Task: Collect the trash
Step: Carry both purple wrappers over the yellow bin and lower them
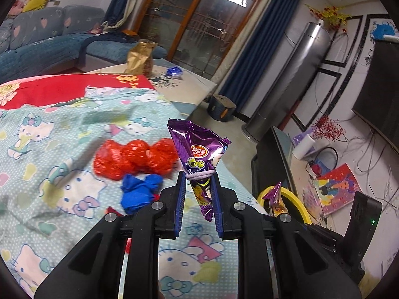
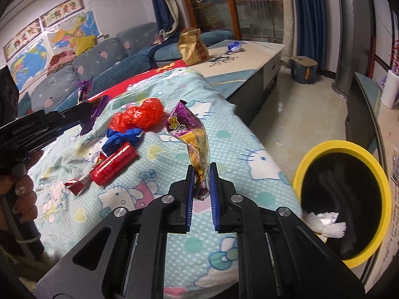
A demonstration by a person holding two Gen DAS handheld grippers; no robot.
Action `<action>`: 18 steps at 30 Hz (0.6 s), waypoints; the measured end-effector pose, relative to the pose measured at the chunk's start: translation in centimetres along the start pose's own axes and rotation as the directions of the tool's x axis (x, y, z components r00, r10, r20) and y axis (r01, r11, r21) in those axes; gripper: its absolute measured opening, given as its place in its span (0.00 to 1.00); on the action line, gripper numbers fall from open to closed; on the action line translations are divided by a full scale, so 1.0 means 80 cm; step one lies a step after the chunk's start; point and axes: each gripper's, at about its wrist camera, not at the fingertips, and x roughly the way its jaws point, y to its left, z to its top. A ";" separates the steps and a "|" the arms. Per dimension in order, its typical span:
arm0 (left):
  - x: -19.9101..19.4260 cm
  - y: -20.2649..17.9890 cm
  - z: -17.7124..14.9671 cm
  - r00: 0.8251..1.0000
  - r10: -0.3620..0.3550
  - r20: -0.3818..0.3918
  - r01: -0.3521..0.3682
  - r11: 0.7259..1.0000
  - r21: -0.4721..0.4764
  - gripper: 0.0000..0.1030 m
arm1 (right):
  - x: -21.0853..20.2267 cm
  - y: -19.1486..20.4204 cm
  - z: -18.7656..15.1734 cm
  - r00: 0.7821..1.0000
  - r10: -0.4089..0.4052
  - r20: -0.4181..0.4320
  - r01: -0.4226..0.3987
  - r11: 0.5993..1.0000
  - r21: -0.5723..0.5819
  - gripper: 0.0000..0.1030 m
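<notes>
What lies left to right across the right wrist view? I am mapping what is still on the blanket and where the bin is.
Left tool with its purple wrapper → red cylinder → red plastic bag → purple and gold wrapper in the right tool → yellow-rimmed bin.

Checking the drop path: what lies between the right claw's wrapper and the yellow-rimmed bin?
In the right wrist view, only bare cartoon-print cloth lies between the wrapper in the right claw and the bin.
</notes>
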 end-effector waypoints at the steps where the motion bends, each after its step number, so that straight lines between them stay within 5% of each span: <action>1: 0.000 -0.002 -0.001 1.000 -0.004 -0.001 0.004 1.000 0.005 0.19 | -0.002 -0.002 -0.001 1.000 -0.004 0.003 0.004 1.000 0.002 0.08; 18: 0.019 -0.068 -0.013 0.995 -0.086 -0.056 0.091 0.990 0.105 0.19 | -0.045 -0.058 -0.007 0.993 -0.109 0.039 0.106 0.992 0.075 0.08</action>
